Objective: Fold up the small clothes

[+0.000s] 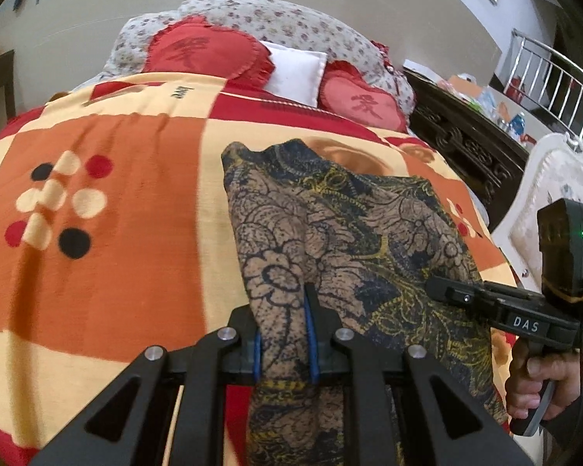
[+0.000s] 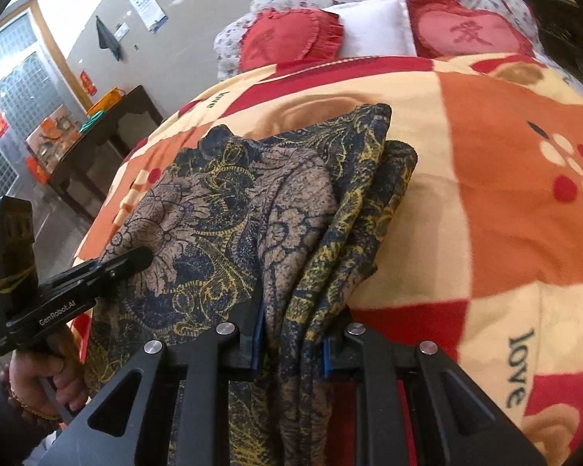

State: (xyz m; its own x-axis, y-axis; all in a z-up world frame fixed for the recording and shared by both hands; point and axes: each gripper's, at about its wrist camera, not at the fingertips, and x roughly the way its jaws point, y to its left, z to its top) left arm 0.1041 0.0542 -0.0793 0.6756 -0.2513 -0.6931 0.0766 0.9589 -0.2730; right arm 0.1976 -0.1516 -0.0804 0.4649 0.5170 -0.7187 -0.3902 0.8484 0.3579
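Note:
A brown, navy and yellow floral garment (image 1: 330,225) lies folded in layers on the orange, red and cream bedspread (image 1: 116,194). My left gripper (image 1: 283,334) is shut on its near left edge, and cloth hangs down between the fingers. My right gripper (image 2: 291,334) is shut on the near right edge, where several layers bunch together (image 2: 322,272). The right gripper also shows in the left wrist view (image 1: 439,287), at the garment's right side. The left gripper shows in the right wrist view (image 2: 136,260), lying on the cloth (image 2: 221,202).
Two red heart cushions (image 1: 206,50) and a white pillow (image 1: 295,72) lie at the head of the bed. A dark carved cabinet (image 1: 462,143) and a white chair (image 1: 555,202) stand right of the bed. A dark side table (image 2: 109,128) with boxes stands left.

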